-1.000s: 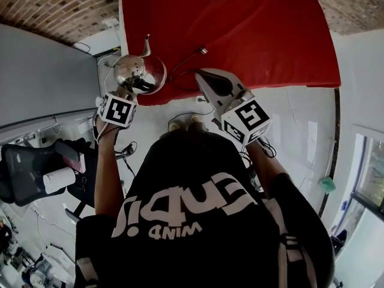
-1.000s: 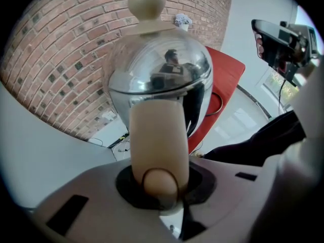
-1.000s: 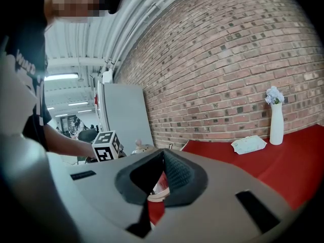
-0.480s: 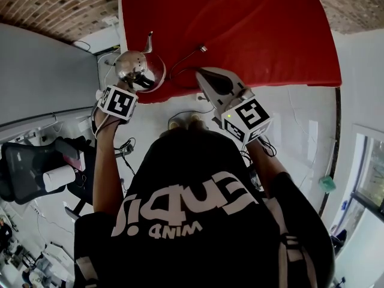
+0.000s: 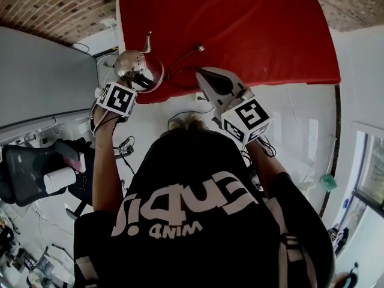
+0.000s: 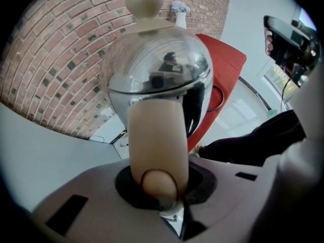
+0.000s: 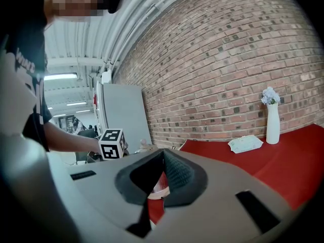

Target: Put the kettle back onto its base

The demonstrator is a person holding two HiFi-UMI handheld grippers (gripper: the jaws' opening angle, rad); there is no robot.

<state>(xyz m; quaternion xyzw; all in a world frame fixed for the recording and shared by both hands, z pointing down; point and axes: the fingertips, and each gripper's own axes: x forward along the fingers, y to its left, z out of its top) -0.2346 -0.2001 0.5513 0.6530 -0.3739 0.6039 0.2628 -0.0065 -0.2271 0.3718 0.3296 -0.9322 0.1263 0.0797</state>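
Observation:
A chrome dome kettle (image 5: 133,66) with a cream knob and a thin spout hangs over the near left corner of the red table (image 5: 258,35). My left gripper (image 5: 126,84) points down and is shut on its cream handle (image 6: 154,135), which fills the jaws in the left gripper view, below the kettle's body (image 6: 157,70). My right gripper (image 5: 201,75) is held level over the table's front edge, shut and empty, its pads meeting at the tip (image 7: 162,153). A black cable (image 5: 180,62) loops under it. The kettle's base is not clearly visible; a pale round rim (image 7: 158,190) shows behind the right jaws.
A wipes pack (image 7: 245,144) and a white vase with flowers (image 7: 272,118) stand at the table's far side by the brick wall. A grey cabinet (image 5: 42,71) is to the left of the table. An office chair (image 5: 36,173) and floor cables lie at the left.
The left gripper has tilted a little with the kettle, and its marker cube sits slightly nearer the table's edge. The right gripper has kept still.

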